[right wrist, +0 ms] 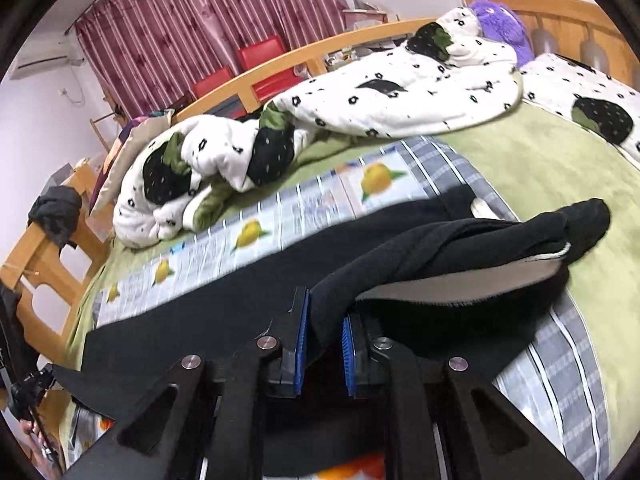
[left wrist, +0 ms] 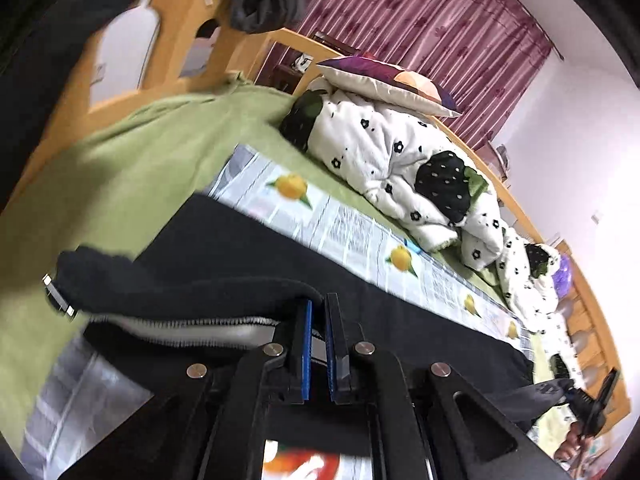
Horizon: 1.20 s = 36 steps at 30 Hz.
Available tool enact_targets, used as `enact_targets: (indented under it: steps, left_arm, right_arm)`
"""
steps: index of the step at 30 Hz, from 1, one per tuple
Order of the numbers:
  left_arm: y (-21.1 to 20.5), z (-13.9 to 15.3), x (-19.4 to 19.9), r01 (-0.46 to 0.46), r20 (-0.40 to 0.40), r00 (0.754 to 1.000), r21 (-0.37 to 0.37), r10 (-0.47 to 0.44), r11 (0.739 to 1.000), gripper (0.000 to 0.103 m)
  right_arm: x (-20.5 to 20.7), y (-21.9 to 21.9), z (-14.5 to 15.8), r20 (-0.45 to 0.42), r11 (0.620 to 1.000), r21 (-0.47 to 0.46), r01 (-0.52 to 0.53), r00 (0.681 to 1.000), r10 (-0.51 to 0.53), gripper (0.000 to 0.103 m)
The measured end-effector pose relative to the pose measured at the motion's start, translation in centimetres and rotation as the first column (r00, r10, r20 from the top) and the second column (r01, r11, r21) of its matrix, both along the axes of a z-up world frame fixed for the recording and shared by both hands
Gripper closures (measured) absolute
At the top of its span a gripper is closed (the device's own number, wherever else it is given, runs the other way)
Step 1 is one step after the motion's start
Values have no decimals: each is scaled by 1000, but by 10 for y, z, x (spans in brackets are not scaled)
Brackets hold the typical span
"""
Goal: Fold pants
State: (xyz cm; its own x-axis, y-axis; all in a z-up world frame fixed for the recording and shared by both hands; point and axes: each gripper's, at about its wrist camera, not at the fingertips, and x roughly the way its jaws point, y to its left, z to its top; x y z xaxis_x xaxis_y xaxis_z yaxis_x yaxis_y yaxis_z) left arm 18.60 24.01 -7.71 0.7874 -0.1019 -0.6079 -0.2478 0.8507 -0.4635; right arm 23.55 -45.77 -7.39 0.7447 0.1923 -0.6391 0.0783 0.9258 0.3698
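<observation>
Left gripper [left wrist: 319, 308]: blue pads [left wrist: 306, 344] sitting close together, pinching the edge of the pants [left wrist: 224, 256]; fabric is running out left of the fingertips, black outside, pale lining showing underneath. Fold is lifting off the surface there, ending in a rounded black bunch further left.

Right gripper [right wrist: 325, 312]: pads [right wrist: 301, 344] standing a bit wider, thick wad of pants [right wrist: 224, 292] filling the gap between them. From the tips the cloth is trailing up and right, lining showing, ending in a dark lump over the green sheet [right wrist: 520, 168].

Rest of the pants is lying flat ahead of and below both grippers, on a lemon-print cloth [right wrist: 304, 204]. Beyond that, past the fingertips, a white flowered quilt [right wrist: 392, 92] is bunching along the far side of the bed. Wooden bed rail [right wrist: 304, 56] behind it, then maroon curtain [right wrist: 180, 28]. Both views are motion-blurred.
</observation>
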Motion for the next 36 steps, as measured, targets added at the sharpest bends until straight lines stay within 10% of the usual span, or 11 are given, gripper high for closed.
enact_targets:
  steps: [8, 11, 16, 20, 27, 36]
  left_arm:
    - [-11, -24, 106, -28, -59, 998, 121, 35, 992, 94]
    - [-7, -34, 123, -83, -94, 991, 125, 96, 989, 92]
    - [-7, -32, 103, -82, -102, 990, 122, 95, 989, 32]
    - [-19, -32, 46, -29, -112, 993, 139, 44, 990, 32]
    - [-20, -95, -80, 2, -191, 981, -111, -23, 994, 32]
    - [-4, -129, -82, -55, -152, 988, -332, 4, 942, 32]
  right_arm:
    - [109, 6, -32, -77, 1000, -2, 21, 997, -21, 88]
    - [135, 9, -48, -96, 1000, 7, 21, 995, -20, 71]
    - [113, 18, -39, -45, 999, -32, -12, 999, 11, 56]
    - [49, 17, -36, -72, 996, -74, -48, 997, 43, 49]
    - [-83, -23, -78, -151, 996, -81, 35, 987, -47, 46]
    - [-107, -41, -117, -243, 993, 72, 91, 967, -71, 46]
